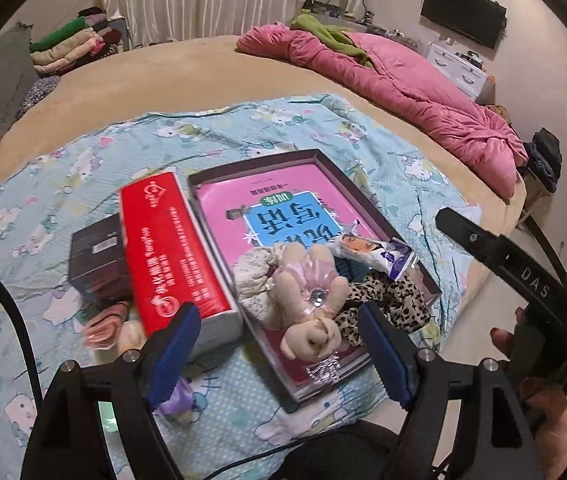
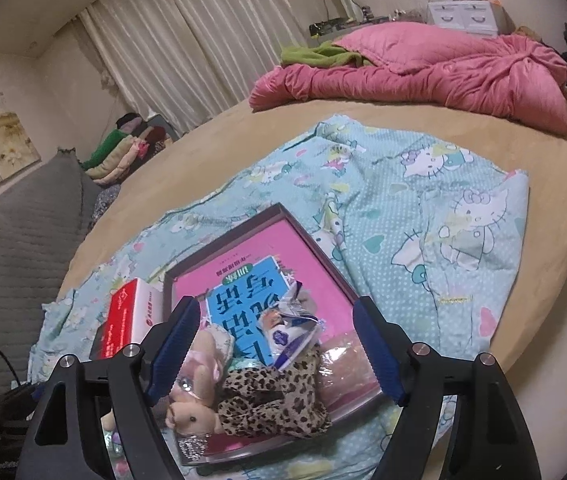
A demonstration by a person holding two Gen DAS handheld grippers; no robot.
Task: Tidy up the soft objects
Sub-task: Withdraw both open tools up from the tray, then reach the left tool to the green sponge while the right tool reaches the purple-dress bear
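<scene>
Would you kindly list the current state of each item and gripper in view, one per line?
left gripper: open, holding nothing.
right gripper: open, holding nothing.
shallow box: open, lying on the sheet, pink book inside.
teddy bear: lying in the box, head towards the camera.
leopard-print cloth: crumpled in the box beside the bear.
snack packet: lying on the book.
red carton: closed, left of the box.

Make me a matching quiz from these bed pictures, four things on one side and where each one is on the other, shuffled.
Things:
1. teddy bear
2. red box
3. pink quilt
4. leopard cloth

Places:
A. bunched at the far edge of the bed
B. in the tray, on the right beside the bear
C. on the sheet, left of the tray
D. in the tray, head toward the camera

Pairs: 1-D, 2-C, 3-A, 4-B
</scene>
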